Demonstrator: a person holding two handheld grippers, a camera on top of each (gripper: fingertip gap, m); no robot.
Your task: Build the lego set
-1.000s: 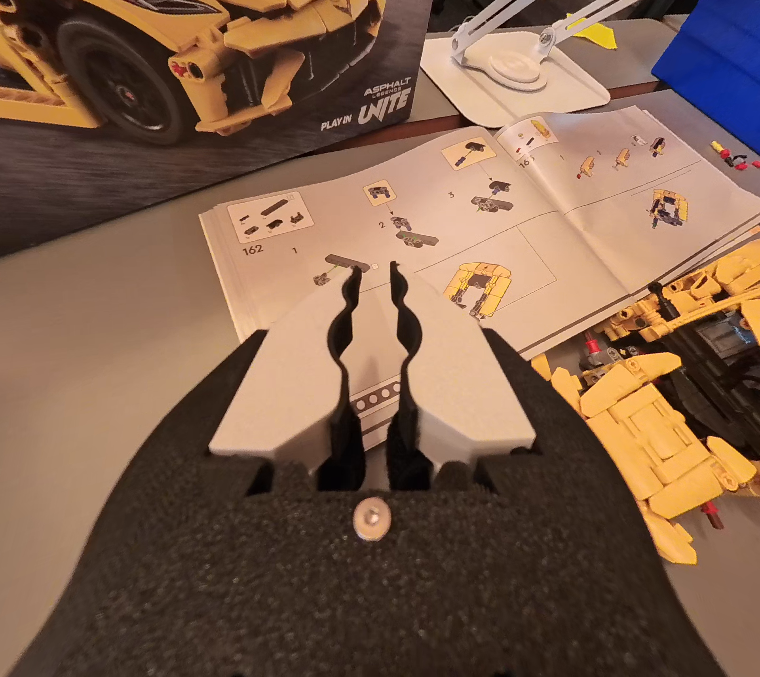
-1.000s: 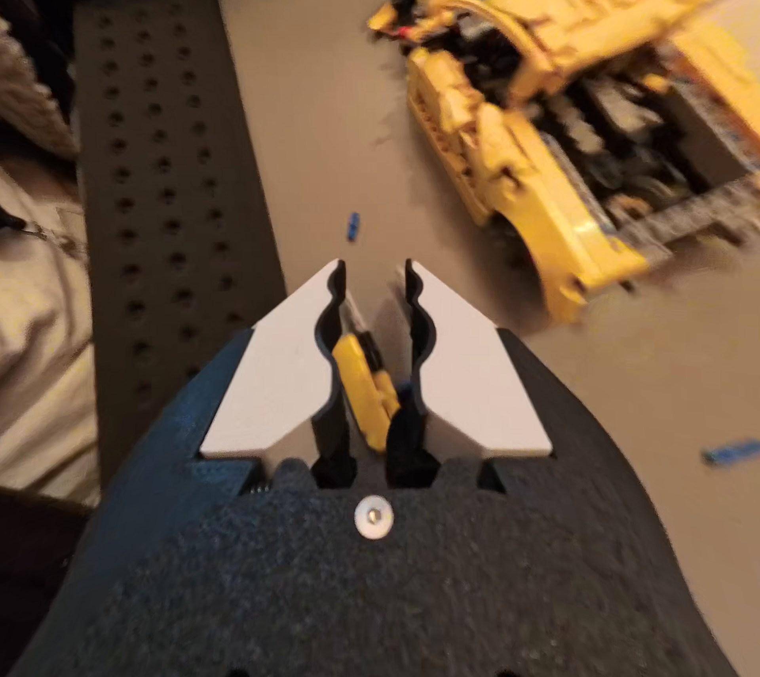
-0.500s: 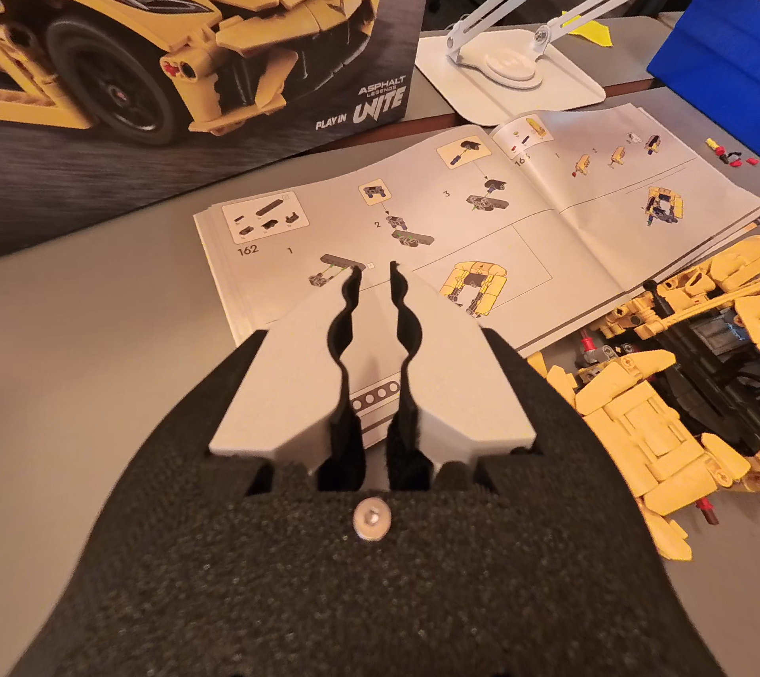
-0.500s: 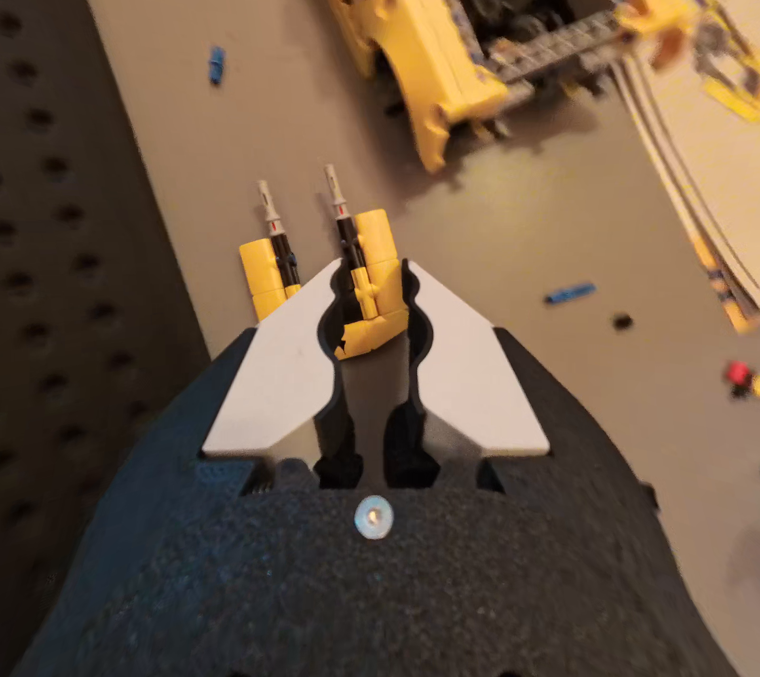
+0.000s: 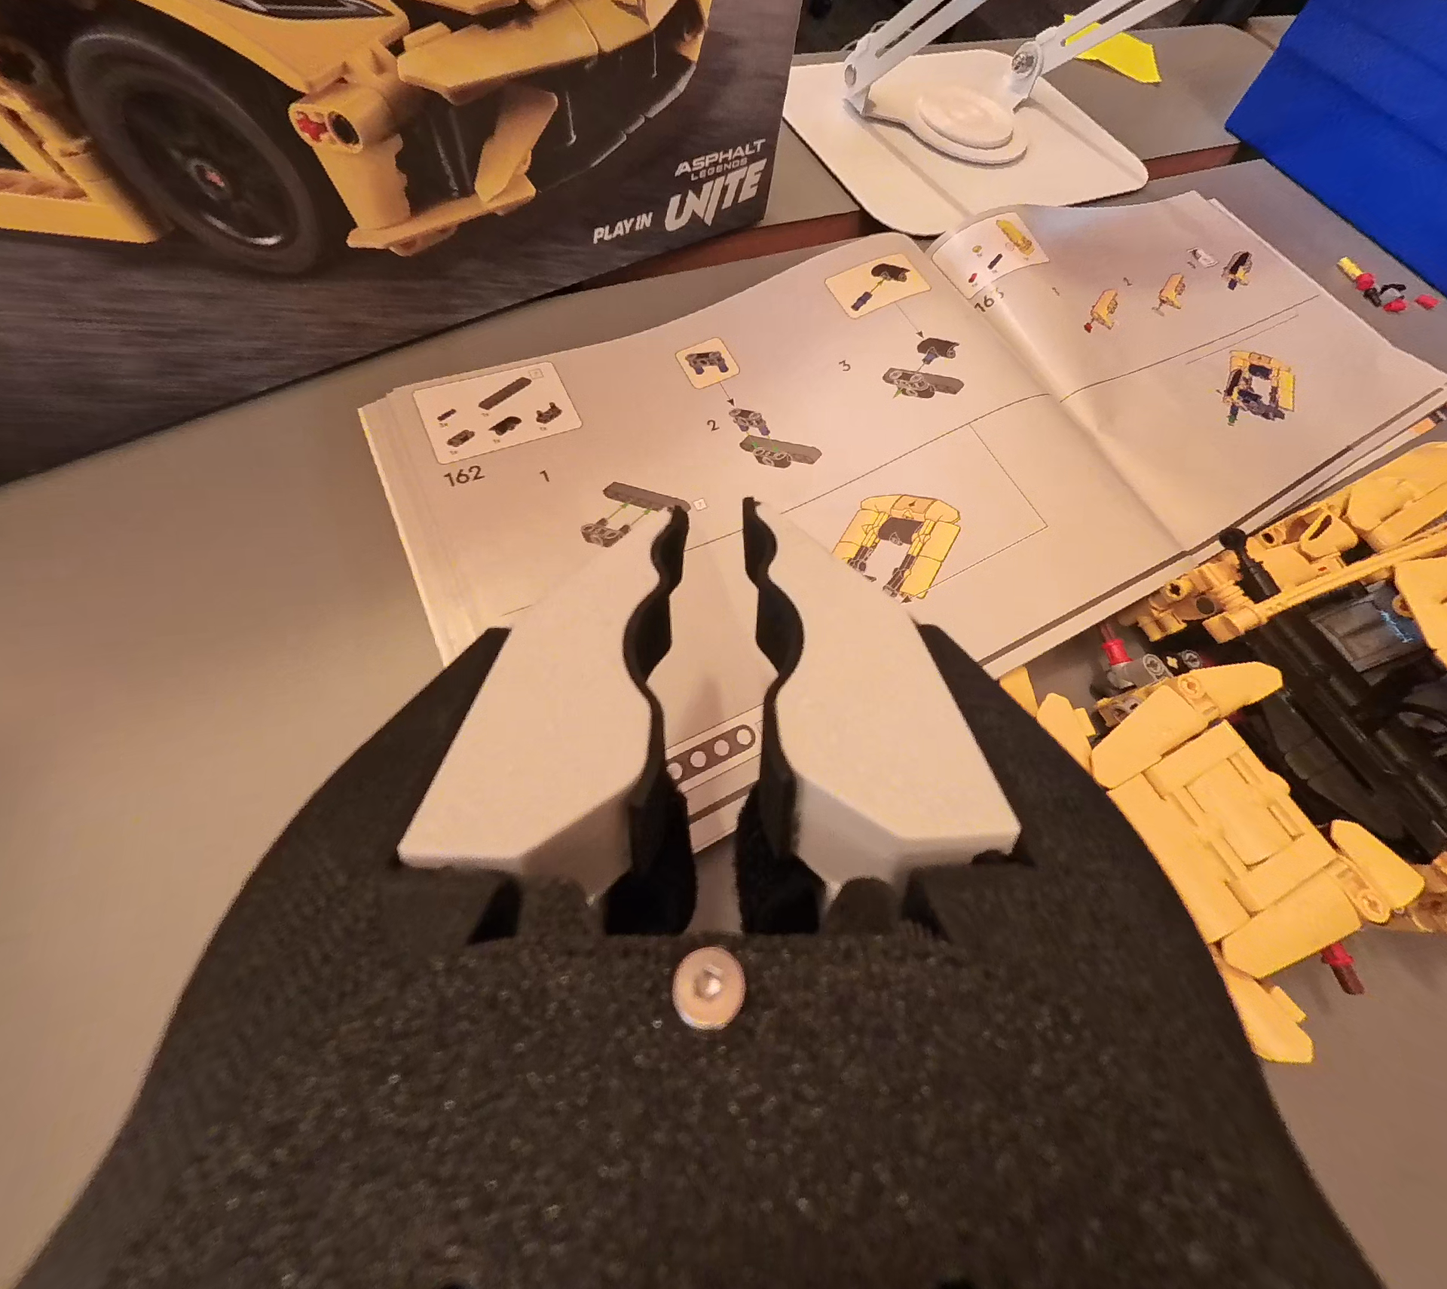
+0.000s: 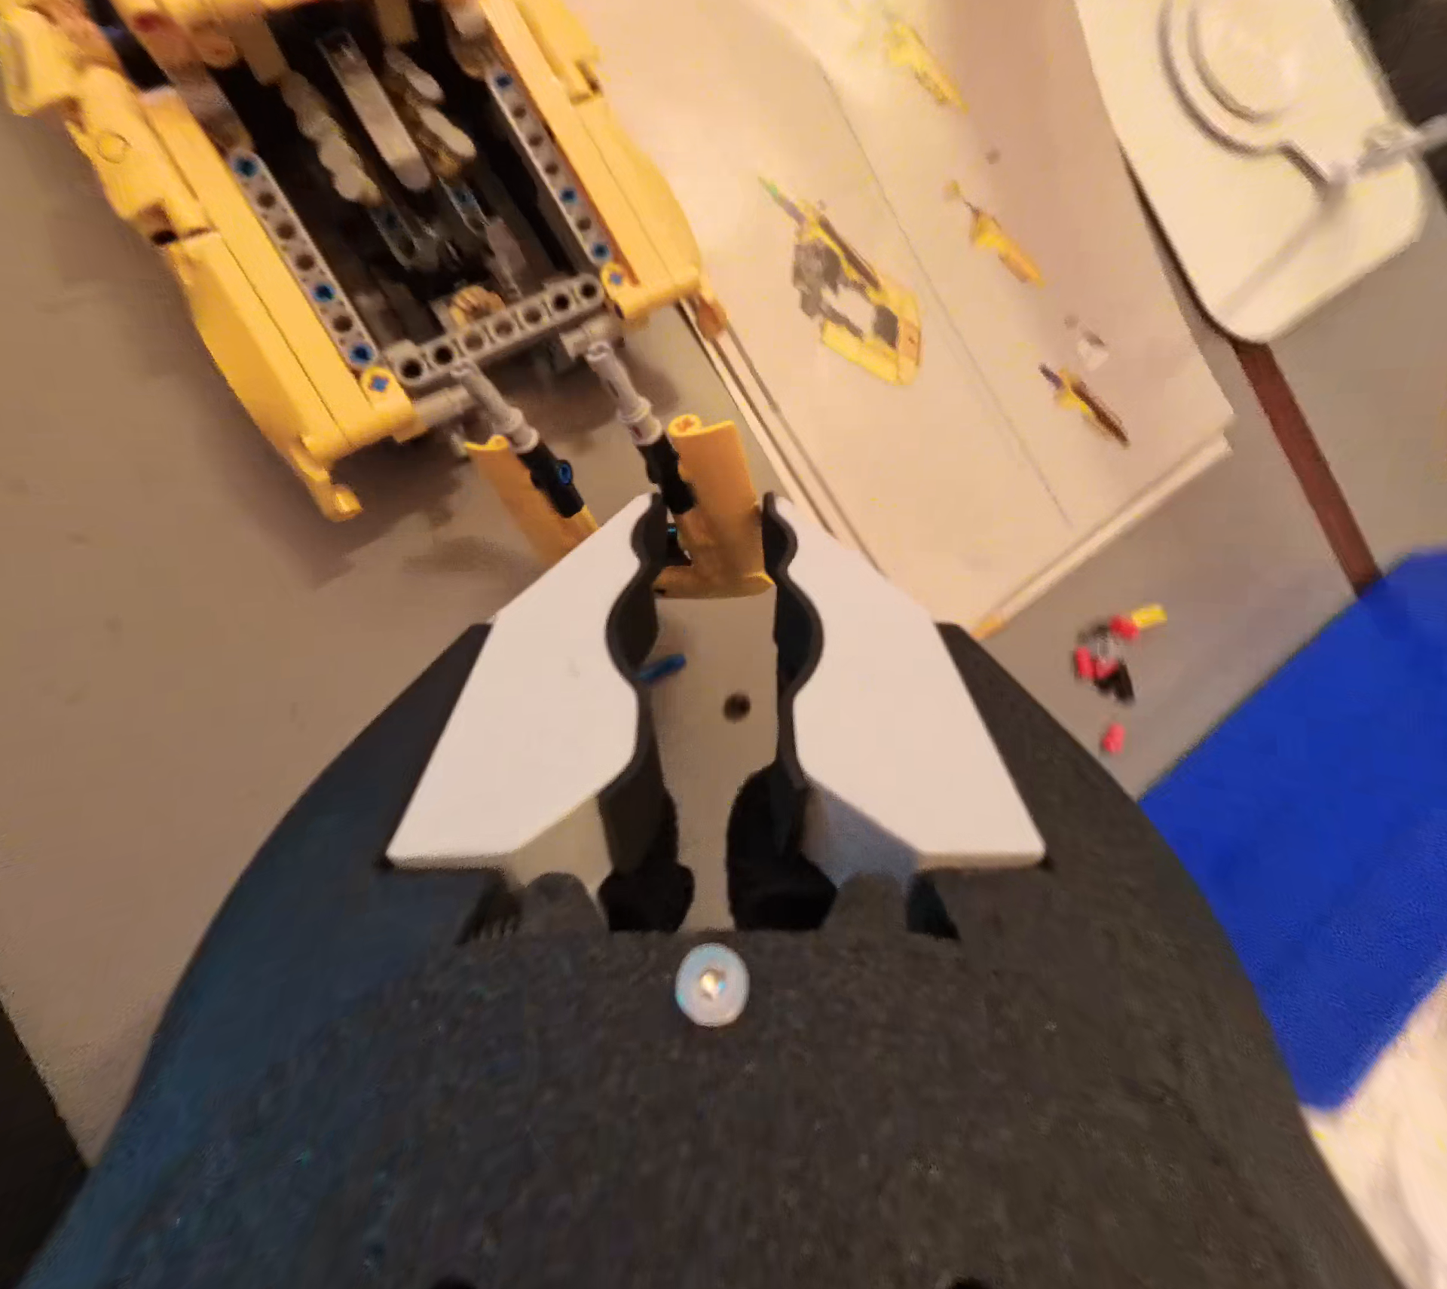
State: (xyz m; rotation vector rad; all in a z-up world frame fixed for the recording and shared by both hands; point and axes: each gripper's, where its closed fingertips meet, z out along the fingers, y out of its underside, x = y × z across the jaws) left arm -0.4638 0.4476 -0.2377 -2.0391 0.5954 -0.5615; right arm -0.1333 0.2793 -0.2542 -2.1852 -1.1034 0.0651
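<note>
The part-built yellow lego car (image 6: 258, 249) lies on the grey table with its open rear end facing my right gripper (image 6: 709, 507). That gripper is shut on a yellow sub-assembly (image 6: 712, 468) at its tips. The piece has a second yellow arm (image 6: 525, 499) to the left and two white-tipped rods (image 6: 618, 382) that reach the car's grey rear beam (image 6: 501, 343). My left gripper (image 5: 714, 514) hovers over the open instruction booklet (image 5: 900, 468), its jaws nearly closed and holding nothing. The car also shows in the left wrist view (image 5: 1221, 821).
The set's box (image 5: 313, 77) stands at the back left. A white stand base (image 5: 963, 131) and a blue container (image 5: 1362, 100) are at the back right. Small red parts (image 6: 1104, 656), a blue pin (image 6: 662, 668) and a dark bit (image 6: 736, 705) lie loose on the table. The tips of one gripper are about 40 cm away from the tips of the other. From my right tips it is roughly 8 cm to the dark bit (image 6: 736, 705); from my left, 45 cm.
My right gripper has swung from the table's perforated edge over to the car's rear, carrying the yellow sub-assembly. The left gripper has barely moved.
</note>
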